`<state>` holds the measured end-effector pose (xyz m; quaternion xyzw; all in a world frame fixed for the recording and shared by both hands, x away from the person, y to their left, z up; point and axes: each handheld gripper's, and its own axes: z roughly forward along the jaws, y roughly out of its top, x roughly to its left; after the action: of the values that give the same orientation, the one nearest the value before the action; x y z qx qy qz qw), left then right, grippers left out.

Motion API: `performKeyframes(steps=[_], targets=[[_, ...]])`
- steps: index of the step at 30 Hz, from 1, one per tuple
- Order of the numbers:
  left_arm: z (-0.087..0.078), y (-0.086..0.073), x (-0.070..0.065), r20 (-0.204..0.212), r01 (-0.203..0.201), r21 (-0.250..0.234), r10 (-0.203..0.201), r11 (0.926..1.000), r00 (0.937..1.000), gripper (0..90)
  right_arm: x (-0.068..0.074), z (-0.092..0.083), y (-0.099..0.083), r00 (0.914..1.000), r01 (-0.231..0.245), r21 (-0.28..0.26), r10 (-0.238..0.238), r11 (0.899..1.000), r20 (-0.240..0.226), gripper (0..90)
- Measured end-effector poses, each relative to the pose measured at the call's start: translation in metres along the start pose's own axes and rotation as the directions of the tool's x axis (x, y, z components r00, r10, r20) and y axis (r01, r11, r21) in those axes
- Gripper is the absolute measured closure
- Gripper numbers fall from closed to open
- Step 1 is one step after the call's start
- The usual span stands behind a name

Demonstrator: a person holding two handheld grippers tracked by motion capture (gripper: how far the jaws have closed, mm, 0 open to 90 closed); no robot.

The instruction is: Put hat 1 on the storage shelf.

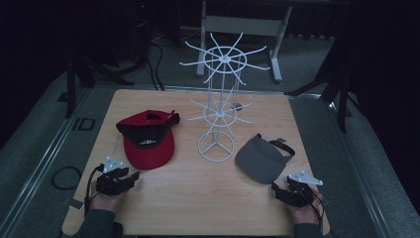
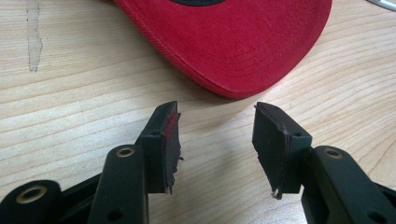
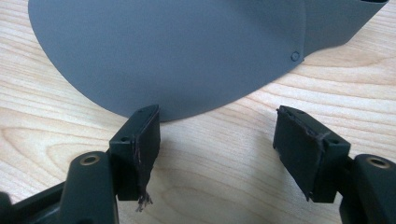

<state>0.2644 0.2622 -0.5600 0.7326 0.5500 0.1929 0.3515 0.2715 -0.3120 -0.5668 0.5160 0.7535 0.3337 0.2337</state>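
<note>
Red cap [image 1: 147,136] lying on left half of wooden table [image 1: 198,198], brim toward near edge, crown — dark lining showing, probably upturned — toward far side. Grey visor [image 1: 260,158] lying on right half, brim likewise toward near edge, strap loop behind it. White wire rack [image 1: 218,99] standing upright between them, ring base just beside both, two tiers of hooked arms bare. Left gripper [image 1: 132,177] resting low at near-left, held in left hand [image 1: 106,198]; jaws released, spread apart, gap empty, tips just short of red brim [image 2: 233,42]. Right gripper [image 1: 278,191] at near-right in right hand [image 1: 307,210] — jaws also spread, nothing between, left tip at edge of grey brim [image 3: 177,51], contact hard to judge.
</note>
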Motion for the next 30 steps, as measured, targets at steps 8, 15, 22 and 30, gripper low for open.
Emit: performKeyframes(steps=[8,15,22,30], targets=[[-0.007,0.003,0.006,0.023,0.036,-0.041,-0.035,0.9985,0.9991,54.4,0.000,0.000,0.000,1.0000,-0.001,-0.001,0.001,1.000,0.000,31.7],[-0.014,0.026,0.025,-0.010,0.066,-0.085,-0.067,0.9942,0.9977,54.8,0.000,0.000,0.000,1.0000,-0.001,-0.001,0.001,1.000,0.000,31.5],[0.003,0.052,0.042,-0.002,0.125,-0.062,-0.125,0.9902,0.9921,55.8,0.000,0.000,0.000,1.0000,-0.002,0.000,0.002,1.000,0.000,31.4],[0.023,0.067,0.054,0.013,0.151,-0.007,-0.151,0.9884,0.9884,68.2,0.000,0.000,0.000,1.0000,-0.001,-0.001,0.001,1.000,0.000,31.0]])
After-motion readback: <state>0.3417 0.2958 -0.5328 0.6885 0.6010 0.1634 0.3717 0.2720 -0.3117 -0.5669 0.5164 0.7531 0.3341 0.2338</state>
